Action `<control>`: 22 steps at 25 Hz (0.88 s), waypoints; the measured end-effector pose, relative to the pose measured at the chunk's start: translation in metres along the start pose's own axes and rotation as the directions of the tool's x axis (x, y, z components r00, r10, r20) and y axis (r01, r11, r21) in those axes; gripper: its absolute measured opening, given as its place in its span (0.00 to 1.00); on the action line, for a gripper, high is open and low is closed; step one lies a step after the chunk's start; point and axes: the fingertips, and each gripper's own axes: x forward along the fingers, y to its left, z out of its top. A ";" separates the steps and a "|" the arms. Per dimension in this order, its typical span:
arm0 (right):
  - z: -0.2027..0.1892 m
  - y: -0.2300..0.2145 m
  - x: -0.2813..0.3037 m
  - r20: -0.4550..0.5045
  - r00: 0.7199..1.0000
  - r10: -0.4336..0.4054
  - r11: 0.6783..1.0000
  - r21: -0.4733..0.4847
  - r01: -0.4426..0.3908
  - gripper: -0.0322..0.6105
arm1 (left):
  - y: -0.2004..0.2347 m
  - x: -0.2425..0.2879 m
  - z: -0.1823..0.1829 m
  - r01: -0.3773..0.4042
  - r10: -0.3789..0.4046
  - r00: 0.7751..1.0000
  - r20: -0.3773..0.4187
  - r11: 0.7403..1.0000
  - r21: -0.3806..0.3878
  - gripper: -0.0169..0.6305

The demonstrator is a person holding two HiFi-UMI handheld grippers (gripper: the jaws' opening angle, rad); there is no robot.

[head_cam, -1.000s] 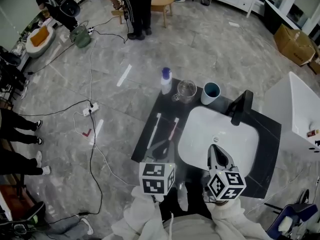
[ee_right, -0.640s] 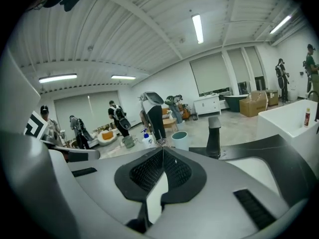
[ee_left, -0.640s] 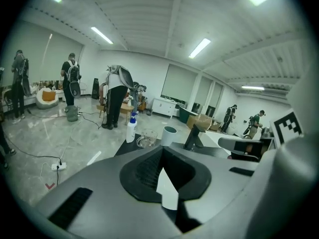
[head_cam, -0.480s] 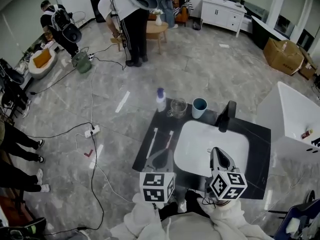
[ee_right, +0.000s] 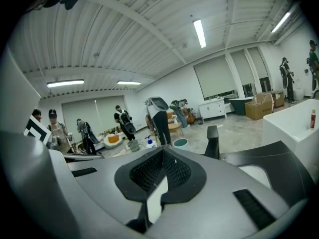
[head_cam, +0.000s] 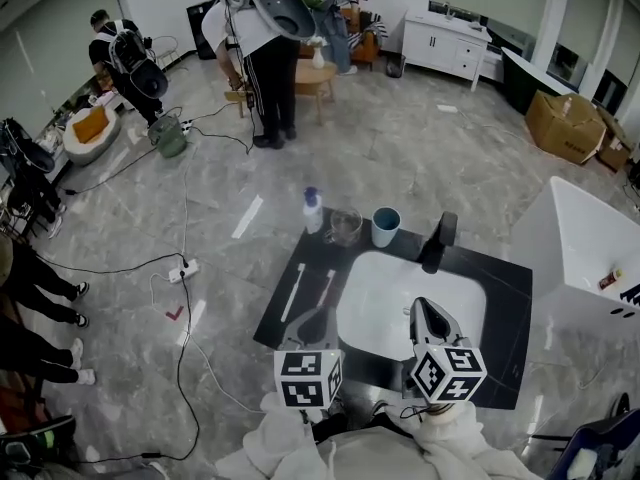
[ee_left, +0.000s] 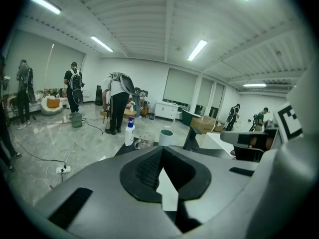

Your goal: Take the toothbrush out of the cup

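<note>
Two toothbrushes [head_cam: 293,290] [head_cam: 326,285] lie flat on the black counter [head_cam: 505,318], left of the white sink [head_cam: 385,313]. A teal cup [head_cam: 385,226] stands at the counter's back edge and looks empty; the left gripper view also shows the teal cup [ee_left: 165,136]. My left gripper [head_cam: 314,315] hovers near the toothbrushes' near ends; its jaws have just been closing, with nothing between them. In its own view the left gripper [ee_left: 160,150] has its tips together. My right gripper [head_cam: 421,305] hangs over the sink's front, shut and holding nothing, as the right gripper [ee_right: 162,150] shows.
A blue-capped white bottle [head_cam: 313,211] and a clear glass mug [head_cam: 345,226] stand left of the cup. A black faucet [head_cam: 437,242] rises behind the sink. A white tub [head_cam: 585,243] stands to the right. People and cables [head_cam: 185,268] are on the floor beyond.
Both grippers have lifted and drawn back from the counter toward my body. The head view has risen, so the counter looks smaller and more of the room shows.
</note>
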 end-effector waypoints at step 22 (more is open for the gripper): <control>0.001 -0.042 -0.046 -0.025 0.988 0.152 0.988 -0.016 -0.152 0.08 | -0.074 -0.016 -0.011 -0.136 0.137 0.989 0.058 0.990 -0.031 0.04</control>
